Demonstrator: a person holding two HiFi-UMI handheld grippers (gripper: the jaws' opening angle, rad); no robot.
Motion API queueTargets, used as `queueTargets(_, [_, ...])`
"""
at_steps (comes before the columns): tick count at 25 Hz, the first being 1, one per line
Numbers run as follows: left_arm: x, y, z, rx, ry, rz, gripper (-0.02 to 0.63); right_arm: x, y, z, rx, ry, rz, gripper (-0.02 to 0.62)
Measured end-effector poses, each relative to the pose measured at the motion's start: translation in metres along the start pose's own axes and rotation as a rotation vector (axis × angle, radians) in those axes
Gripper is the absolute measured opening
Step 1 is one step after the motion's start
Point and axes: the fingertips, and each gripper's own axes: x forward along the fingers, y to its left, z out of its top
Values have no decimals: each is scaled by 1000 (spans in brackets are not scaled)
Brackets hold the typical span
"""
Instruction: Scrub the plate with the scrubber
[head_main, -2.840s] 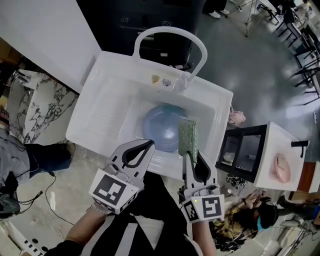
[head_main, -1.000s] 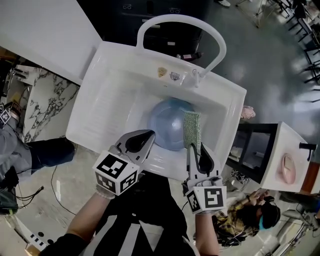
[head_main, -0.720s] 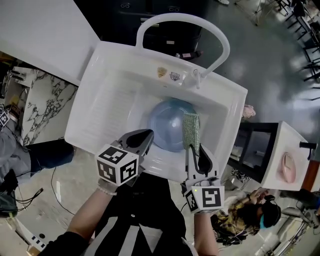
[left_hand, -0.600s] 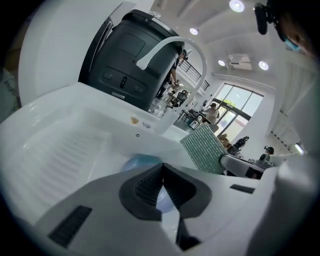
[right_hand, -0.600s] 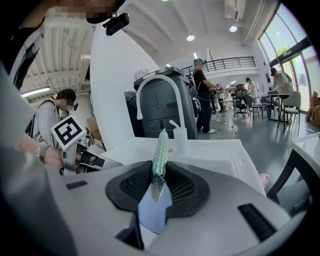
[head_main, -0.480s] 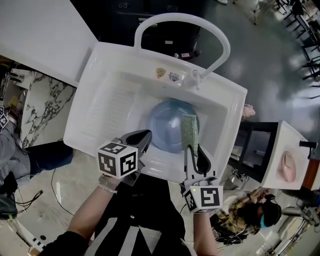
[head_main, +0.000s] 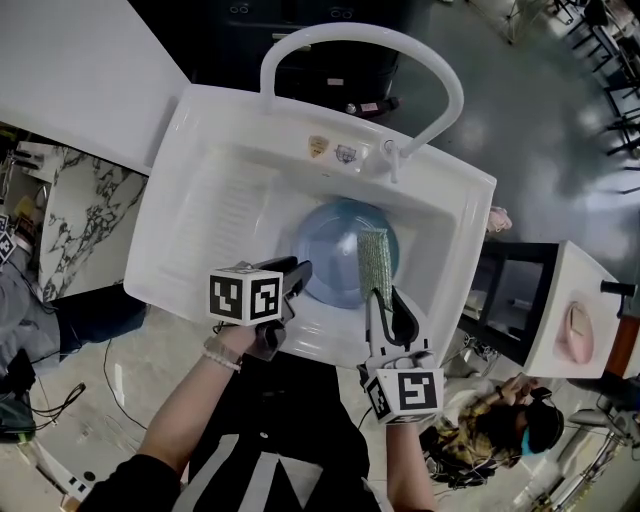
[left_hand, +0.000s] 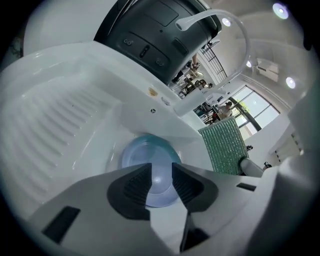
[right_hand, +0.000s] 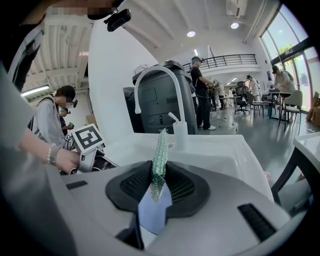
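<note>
— At the far left of the head view, first entry?
— One white worktop (head_main: 80, 60), just beside the sink (head_main: 200, 120). The sink: white, with a ribbed draining board (head_main: 225, 205) on its left half, a basin on its right half, and an arched white tap (head_main: 440, 75) at the far rim.

— Next along, at the near rim?
— Left hand-held gripper (head_main: 300, 272), marker cube uppermost, tips over the basin's near-left edge, near the plate (head_main: 322, 250). In the left gripper view its jaws stand a narrow gap apart and are opening. The pads (left_hand: 136, 186) press on nothing. The plate shows through the gap, beyond the tips.

— The plate itself?
— One, pale blue, round, lying flat on the basin floor, roughly in the middle.

— To its right?
— One scrubber (head_main: 375, 262): green, a flat textured rectangle, held over the plate's right part. Whether its far end touches the plate cannot be told. Its near end sits in the right hand-held gripper (head_main: 382, 295).

— Checked in the right gripper view?
— Yes. Both ribbed pads are closed on the scrubber, which rises edge-on and upright out of the jaws.

— Far right?
— One cabinet (head_main: 550, 280), white top, dark open front, well apart from the sink's contents.
</note>
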Motion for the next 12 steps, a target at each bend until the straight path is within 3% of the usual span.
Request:
queueTargets(2, [7,4,-2,-27,21,0,136,3,-1,0,-11,3,2,91])
queueTargets(12, [36,36,-11,-85,124,112,169,19,-9,2,-10,19,13,91])
